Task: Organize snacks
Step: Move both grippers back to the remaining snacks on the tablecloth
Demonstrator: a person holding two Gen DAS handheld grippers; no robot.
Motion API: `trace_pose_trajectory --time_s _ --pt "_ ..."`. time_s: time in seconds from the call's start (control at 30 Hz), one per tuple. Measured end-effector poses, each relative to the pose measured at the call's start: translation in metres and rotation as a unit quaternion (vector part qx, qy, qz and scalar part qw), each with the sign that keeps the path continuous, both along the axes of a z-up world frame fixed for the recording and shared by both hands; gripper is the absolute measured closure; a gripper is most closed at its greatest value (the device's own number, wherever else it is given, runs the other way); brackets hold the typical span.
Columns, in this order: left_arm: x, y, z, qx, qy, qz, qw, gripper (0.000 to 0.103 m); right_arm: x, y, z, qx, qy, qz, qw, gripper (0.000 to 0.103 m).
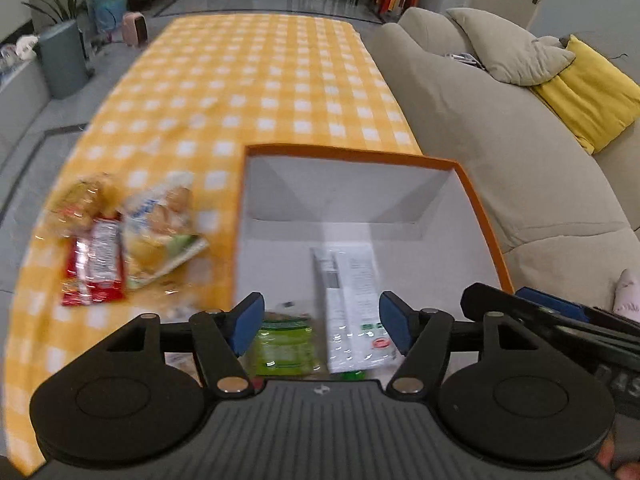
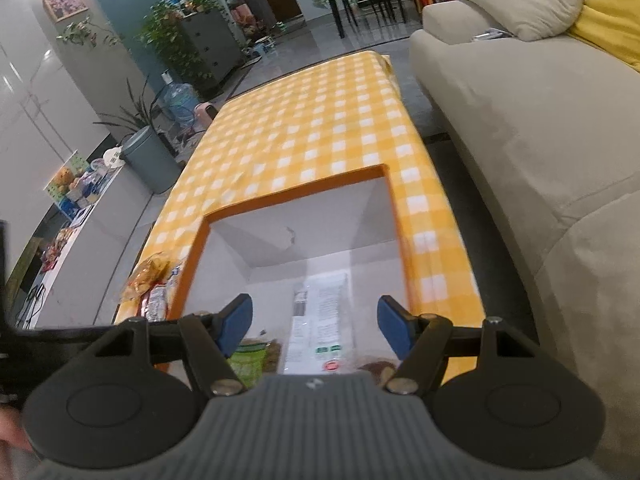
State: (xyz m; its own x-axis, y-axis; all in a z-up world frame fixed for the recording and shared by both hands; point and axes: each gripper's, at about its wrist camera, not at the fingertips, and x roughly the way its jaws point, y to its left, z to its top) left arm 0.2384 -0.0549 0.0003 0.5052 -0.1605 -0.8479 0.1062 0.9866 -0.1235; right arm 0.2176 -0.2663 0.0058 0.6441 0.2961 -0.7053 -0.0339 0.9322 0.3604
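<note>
with both the left gripper (image 1: 321,326) and right gripper (image 2: 316,330) wide and empty above the box (image 1: 352,154), reach left, probably for the blurred red packet (image 1: 96,268).

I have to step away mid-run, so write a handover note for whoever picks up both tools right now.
Left tool: open, empty, above the box.
Right tool: open, empty, also above the box.
Orange-rimmed box sits on the checked table, sofa side.
Done: white packet and green packet lie inside; a brown snack shows at the near edge.
Left: red packet, clear bag of golden snacks and pale bread bag lie on the cloth beside the box.
</note>
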Motion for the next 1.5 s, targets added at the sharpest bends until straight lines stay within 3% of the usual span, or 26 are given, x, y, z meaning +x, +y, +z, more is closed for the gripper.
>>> trace_pose_trajectory --time_s 0.1,0.23,0.33,0.63,0.77,0.87,0.97,1.1,1.2,1.4,1.5 --pt "-0.005 0.022 0.015 0.000 0.022 0.015 0.9996 0.024 -0.002 0.009 0.005 0.006 -0.004 0.016 1.000 0.035" --pt "-0.018 0.058 0.038 -0.016 0.003 0.044 0.9989 0.024 -0.003 0.022 0.009 0.039 -0.005 0.036 0.999 0.035" --pt "-0.028 0.086 0.051 -0.015 -0.010 0.071 0.9973 0.023 -0.005 0.037 0.014 0.031 -0.007 0.046 0.998 0.035" --pt "-0.051 0.165 0.050 -0.036 -0.005 0.147 0.9885 0.023 -0.017 0.080 0.031 0.023 -0.031 0.083 0.996 0.035" --pt "-0.063 0.197 0.050 -0.054 -0.024 0.189 0.9801 0.023 -0.020 0.104 0.030 0.007 -0.034 0.102 0.994 0.035" --pt "-0.066 0.215 0.048 -0.057 -0.042 0.194 0.9784 0.023 -0.020 0.120 0.026 -0.001 -0.029 0.110 0.993 0.035" --pt "-0.065 0.228 0.039 -0.059 -0.051 0.203 0.9760 0.021 -0.019 0.135 0.023 -0.007 -0.031 0.121 0.992 0.035" --pt "-0.055 0.239 0.008 -0.025 -0.022 0.195 0.9801 0.020 -0.018 0.157 0.017 -0.012 -0.027 0.123 0.992 0.027" --pt "-0.049 0.245 -0.017 -0.006 -0.007 0.194 0.9810 0.020 -0.016 0.176 0.010 -0.027 -0.022 0.134 0.990 0.027" --pt "-0.040 0.254 -0.043 -0.019 -0.015 0.179 0.9836 0.020 -0.012 0.212 -0.005 -0.039 -0.034 0.153 0.987 0.028" --pt "-0.037 0.262 -0.048 -0.053 -0.023 0.183 0.9813 0.020 -0.009 0.228 -0.016 -0.052 -0.029 0.160 0.985 0.028"
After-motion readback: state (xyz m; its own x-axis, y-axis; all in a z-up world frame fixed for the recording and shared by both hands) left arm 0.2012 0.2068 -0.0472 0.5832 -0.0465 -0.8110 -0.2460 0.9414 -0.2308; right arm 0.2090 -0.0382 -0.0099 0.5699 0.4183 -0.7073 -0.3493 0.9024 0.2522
